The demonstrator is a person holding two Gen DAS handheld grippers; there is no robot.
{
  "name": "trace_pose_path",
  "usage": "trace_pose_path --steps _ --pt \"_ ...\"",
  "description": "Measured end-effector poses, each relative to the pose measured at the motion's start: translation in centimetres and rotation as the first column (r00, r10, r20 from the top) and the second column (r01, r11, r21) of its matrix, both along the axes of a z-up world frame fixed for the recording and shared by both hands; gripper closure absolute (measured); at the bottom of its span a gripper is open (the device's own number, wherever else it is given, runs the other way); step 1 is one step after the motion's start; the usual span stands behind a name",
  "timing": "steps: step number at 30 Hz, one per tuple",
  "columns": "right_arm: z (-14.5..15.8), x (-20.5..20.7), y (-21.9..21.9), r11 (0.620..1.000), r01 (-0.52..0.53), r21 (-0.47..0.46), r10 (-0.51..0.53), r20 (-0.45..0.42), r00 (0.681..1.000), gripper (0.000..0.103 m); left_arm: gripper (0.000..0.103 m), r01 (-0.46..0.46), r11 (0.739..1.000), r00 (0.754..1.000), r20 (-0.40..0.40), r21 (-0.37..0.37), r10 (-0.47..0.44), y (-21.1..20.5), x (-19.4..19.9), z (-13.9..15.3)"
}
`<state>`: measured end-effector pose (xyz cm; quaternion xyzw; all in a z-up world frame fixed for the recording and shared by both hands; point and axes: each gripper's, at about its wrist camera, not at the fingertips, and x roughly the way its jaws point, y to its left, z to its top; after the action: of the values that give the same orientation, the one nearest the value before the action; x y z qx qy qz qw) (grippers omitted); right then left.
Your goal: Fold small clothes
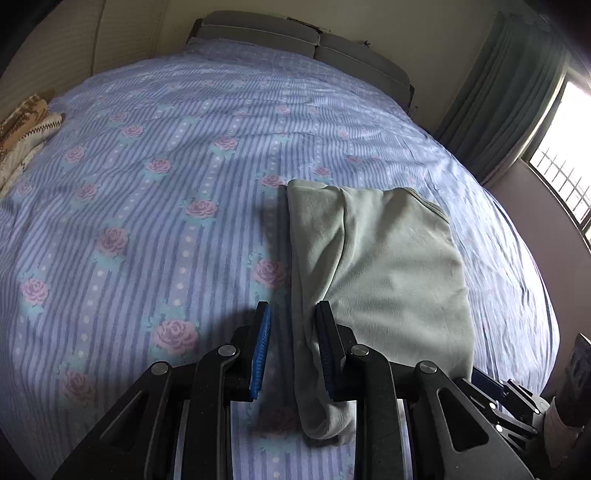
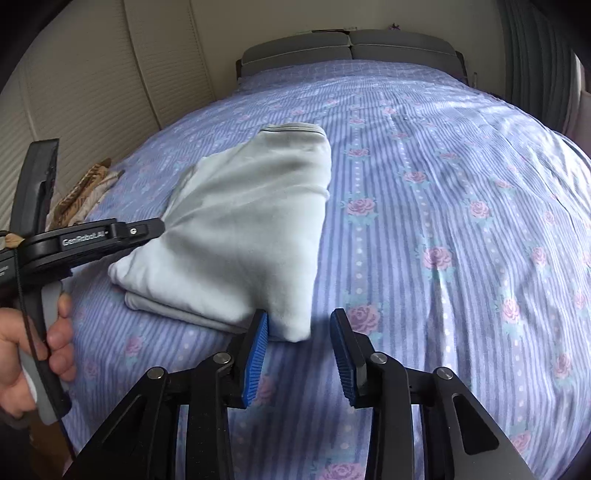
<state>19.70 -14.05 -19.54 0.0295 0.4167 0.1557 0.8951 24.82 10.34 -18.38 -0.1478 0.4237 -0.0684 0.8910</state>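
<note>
A pale green garment [image 1: 388, 258] lies folded on the blue rose-patterned bedsheet [image 1: 147, 184]. In the left wrist view its left edge runs between the jaws of my left gripper [image 1: 293, 306]. The cloth rests against the right pad, and a strip of sheet shows between it and the left pad. In the right wrist view the garment [image 2: 240, 221] has its near corner between the jaws of my right gripper [image 2: 300, 317], close to the left pad and apart from the right one. There my left gripper [image 2: 157, 225] meets the garment's left edge, where creases fan out, and a hand [image 2: 37, 350] holds its handle.
A brown patterned cloth [image 1: 26, 125] [image 2: 81, 195] lies at the bed's left edge by a panelled wall [image 2: 92, 92]. A grey headboard [image 1: 258, 33] [image 2: 351, 48] closes the far end. Green curtains [image 1: 509, 92] and a barred window [image 1: 565, 166] stand to the right.
</note>
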Motion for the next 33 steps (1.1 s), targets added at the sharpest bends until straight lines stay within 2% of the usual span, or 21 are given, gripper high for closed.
trace_pose_path --steps 3,5,6,7,12,15,17,20,22,23,24,26,30,33 --pt "0.1 -0.2 -0.5 1.0 0.006 0.001 -0.006 -0.004 1.0 0.075 0.077 0.016 1.0 1.0 -0.004 -0.012 -0.016 -0.4 -1.1 0.6" --pt "0.2 -0.3 -0.6 1.0 0.0 0.008 0.0 -0.007 1.0 0.083 0.076 0.022 0.999 1.0 -0.011 -0.034 -0.023 -0.5 -2.1 0.9" --pt "0.2 -0.3 -0.5 1.0 -0.005 0.018 0.005 -0.011 1.0 0.092 0.074 0.027 0.999 1.0 -0.014 -0.043 -0.028 -0.7 -2.5 1.0" --pt "0.2 -0.3 -0.5 1.0 -0.003 0.021 0.003 -0.01 1.0 0.093 0.073 0.031 0.998 0.999 -0.015 -0.047 -0.031 -0.8 -2.9 1.1" --pt "0.5 -0.6 -2.0 0.997 0.018 0.08 -0.016 -0.026 1.0 0.095 0.063 0.048 0.997 0.999 -0.011 -0.067 -0.049 -1.3 -4.7 1.7" --pt "-0.2 -0.5 -2.3 0.996 0.025 0.089 -0.02 -0.053 0.998 0.095 0.063 0.059 0.998 0.998 -0.021 -0.033 -0.06 -1.8 -4.7 1.0" --pt "0.0 -0.8 -2.4 0.994 0.022 0.104 -0.017 -0.052 0.998 0.095 0.063 0.047 0.998 0.998 -0.037 -0.041 -0.049 -1.8 -4.7 0.3" --pt "0.7 -1.3 -2.8 0.993 0.025 0.116 -0.021 -0.032 0.999 0.088 0.063 0.028 0.998 0.999 -0.026 -0.054 -0.029 -1.6 -5.3 0.5" --pt "1.4 -1.6 -3.4 0.992 0.031 0.125 -0.03 -0.006 1.0 0.065 0.063 0.023 0.999 1.0 0.001 -0.047 -0.023 -1.7 -6.0 1.2" --pt "1.7 -1.7 -3.7 0.991 0.036 0.128 -0.037 0.004 0.999 0.062 0.061 0.02 0.999 1.0 0.012 -0.048 -0.02 -1.9 -6.4 1.4" --pt "2.0 -1.7 -4.1 0.99 0.04 0.135 -0.041 0.008 0.999 0.061 0.056 0.015 0.999 1.0 0.021 -0.05 -0.014 -2.1 -6.9 1.7" --pt "2.5 -1.5 -4.7 0.987 0.048 0.156 -0.05 0.006 0.999 0.061 0.054 -0.009 0.998 1.0 0.029 -0.057 0.011 -2.4 -7.6 1.8" --pt "3.3 -1.0 -5.7 0.982 0.059 0.178 -0.061 0.008 0.998 0.061 0.054 -0.066 0.992 0.998 -0.001 -0.106 0.067 -2.9 -8.1 1.1" --pt "4.0 -0.2 -5.8 0.984 0.045 0.173 -0.049 0.018 0.999 0.061 0.055 -0.124 0.977 0.992 -0.037 -0.171 0.119 -3.1 -8.1 0.1"
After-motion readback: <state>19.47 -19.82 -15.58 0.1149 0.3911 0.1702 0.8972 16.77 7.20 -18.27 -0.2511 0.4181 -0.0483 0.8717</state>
